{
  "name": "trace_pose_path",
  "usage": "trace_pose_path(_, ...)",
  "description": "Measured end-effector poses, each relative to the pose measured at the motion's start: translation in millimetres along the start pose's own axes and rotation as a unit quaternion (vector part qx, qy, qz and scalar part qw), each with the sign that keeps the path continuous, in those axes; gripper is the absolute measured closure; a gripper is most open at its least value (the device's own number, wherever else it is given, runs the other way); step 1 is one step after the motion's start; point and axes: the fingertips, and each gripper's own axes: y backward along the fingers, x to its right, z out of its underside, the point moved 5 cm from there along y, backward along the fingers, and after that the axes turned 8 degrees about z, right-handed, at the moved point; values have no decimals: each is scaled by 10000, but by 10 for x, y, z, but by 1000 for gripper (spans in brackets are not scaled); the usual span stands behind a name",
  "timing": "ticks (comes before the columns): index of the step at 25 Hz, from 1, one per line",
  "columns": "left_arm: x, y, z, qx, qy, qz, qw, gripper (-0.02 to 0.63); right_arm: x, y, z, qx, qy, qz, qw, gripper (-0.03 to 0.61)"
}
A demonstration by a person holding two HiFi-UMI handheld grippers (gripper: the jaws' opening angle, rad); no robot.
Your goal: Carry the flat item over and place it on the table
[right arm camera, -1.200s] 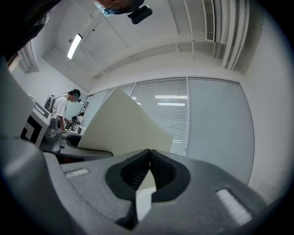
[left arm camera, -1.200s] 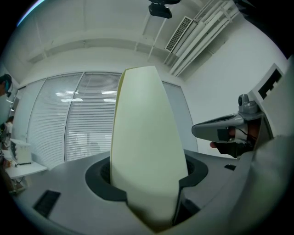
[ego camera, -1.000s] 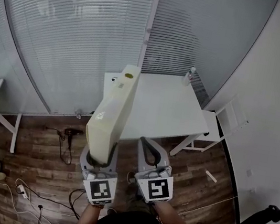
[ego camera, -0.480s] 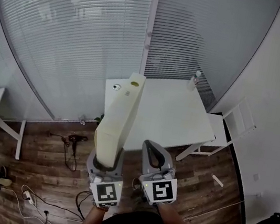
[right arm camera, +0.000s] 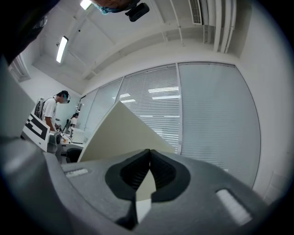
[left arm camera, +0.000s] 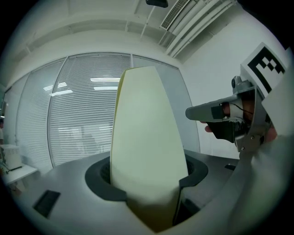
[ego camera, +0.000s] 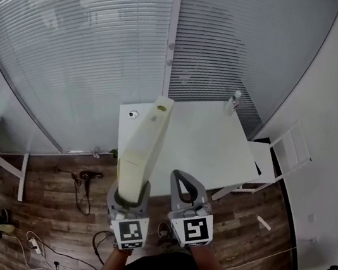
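A flat cream board stands on edge, its lower end clamped in my left gripper, which is shut on it. In the left gripper view the board rises straight out of the jaws and fills the middle. My right gripper hangs beside it to the right, shut with nothing held; its jaws meet in the right gripper view, where the board shows behind them to the left. The white table stands ahead beyond the board's top end, against a glass wall.
A clear bottle stands at the table's far right corner and a small round thing at its far left. A white folding chair leans right of it. Cables and a hand tool lie on the wooden floor at left.
The board has swung from a leftward lean to nearly straight ahead. Both grippers kept their hold and spacing. The view has shifted a little relative to the table.
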Motion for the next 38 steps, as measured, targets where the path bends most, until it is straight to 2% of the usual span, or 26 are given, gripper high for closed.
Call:
trace_pose_path(13,95,-1011,170,-194,111,-99,9997,322,808,-762,310,-134,67,-140,9998,581)
trace_pose_path(21,356,-1217,315,-377,19,-39,9993,321,1165,-862,593,-239,-5,-241,9994,581)
trace_pose_path(26,444,-1218,492,-570,9,124,9983,322,1192,-896,702,-429,-8,-296,9986,581)
trace_pose_path(31,441,-1320,561,-662,396,211,9968,321,1266,-949,798,-439,104,-65,9990,581)
trace_pose_path(34,380,-1401,633,-606,-31,510,9969,321,1320,-935,818,-403,184,176,9989,581)
trace_pose_path(38,401,-1454,746,-725,49,658,9952,321,1423,-731,820,-511,198,415,9976,581)
